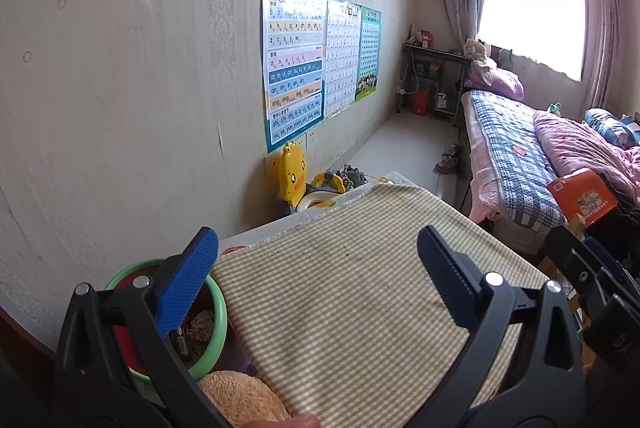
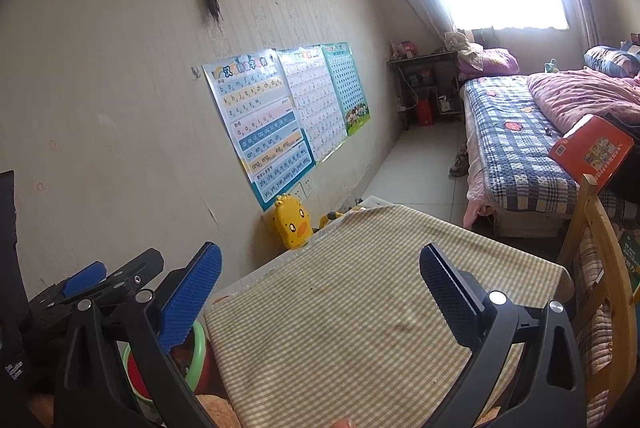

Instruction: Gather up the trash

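A round bin with a green rim [image 1: 218,312] and red inside stands low at the left, beside the table with the checked cloth [image 1: 352,288]. Crumpled paper [image 1: 200,322] and a dark wrapper lie in it. My left gripper [image 1: 316,276] hovers open over the cloth's near left part, its blue left pad over the bin's rim, nothing between the fingers. My right gripper [image 2: 320,294] is likewise open and empty above the cloth. In the right wrist view the bin rim [image 2: 198,348] shows partly behind the left finger, and the left gripper's fingers [image 2: 86,278] show at far left.
A yellow duck potty chair [image 1: 292,175] stands by the postered wall past the table. A bed [image 1: 512,155] with an orange box [image 1: 580,195] lies to the right, and a wooden chair [image 2: 600,248] stands by the table. A fuzzy orange cloth [image 1: 240,400] sits near the bin.
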The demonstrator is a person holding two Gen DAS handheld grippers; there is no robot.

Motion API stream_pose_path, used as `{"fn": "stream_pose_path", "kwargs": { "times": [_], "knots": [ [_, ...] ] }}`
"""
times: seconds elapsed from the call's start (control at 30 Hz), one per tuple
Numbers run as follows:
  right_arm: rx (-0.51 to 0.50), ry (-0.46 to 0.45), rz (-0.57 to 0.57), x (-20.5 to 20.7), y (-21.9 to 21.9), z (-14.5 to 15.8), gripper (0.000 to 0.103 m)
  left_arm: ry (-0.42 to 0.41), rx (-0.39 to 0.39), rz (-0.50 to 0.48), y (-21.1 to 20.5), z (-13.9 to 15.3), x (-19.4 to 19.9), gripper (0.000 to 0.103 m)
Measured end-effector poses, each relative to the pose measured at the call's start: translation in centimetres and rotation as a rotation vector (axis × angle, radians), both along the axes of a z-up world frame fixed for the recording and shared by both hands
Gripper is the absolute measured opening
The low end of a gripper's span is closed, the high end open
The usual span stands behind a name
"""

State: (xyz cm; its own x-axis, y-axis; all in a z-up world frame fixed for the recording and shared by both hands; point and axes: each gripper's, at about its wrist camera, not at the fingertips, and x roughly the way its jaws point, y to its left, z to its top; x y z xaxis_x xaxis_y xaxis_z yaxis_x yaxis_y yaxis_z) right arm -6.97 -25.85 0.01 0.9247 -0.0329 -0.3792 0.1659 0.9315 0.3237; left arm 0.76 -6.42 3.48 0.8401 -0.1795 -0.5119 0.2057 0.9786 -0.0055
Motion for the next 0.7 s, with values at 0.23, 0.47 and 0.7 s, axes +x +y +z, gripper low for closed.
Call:
{"fn": "stream_pose_path", "kwargs": {
  "times": [0.23, 0.47, 0.7],
  "knots": [
    [0.008, 0.028, -0.004, 0.7, -0.3, -0.9, 0.096, 0.027, 0.003, 0.002, -0.1, -0.7, 0.7, 0.098],
    [-0.009, 0.097, -0.018, 2.7, -1.1, -3.9, 0.096, 0.066, -0.005, -0.002, -0.3, -2.3, 1.7, 0.098],
    [-0.127, 0.347, -0.198, 10.1, -7.0, -16.8, 0.096, 0.110, 0.009, -0.036, -0.2, -4.3, 2.8, 0.098]
  ]
}}
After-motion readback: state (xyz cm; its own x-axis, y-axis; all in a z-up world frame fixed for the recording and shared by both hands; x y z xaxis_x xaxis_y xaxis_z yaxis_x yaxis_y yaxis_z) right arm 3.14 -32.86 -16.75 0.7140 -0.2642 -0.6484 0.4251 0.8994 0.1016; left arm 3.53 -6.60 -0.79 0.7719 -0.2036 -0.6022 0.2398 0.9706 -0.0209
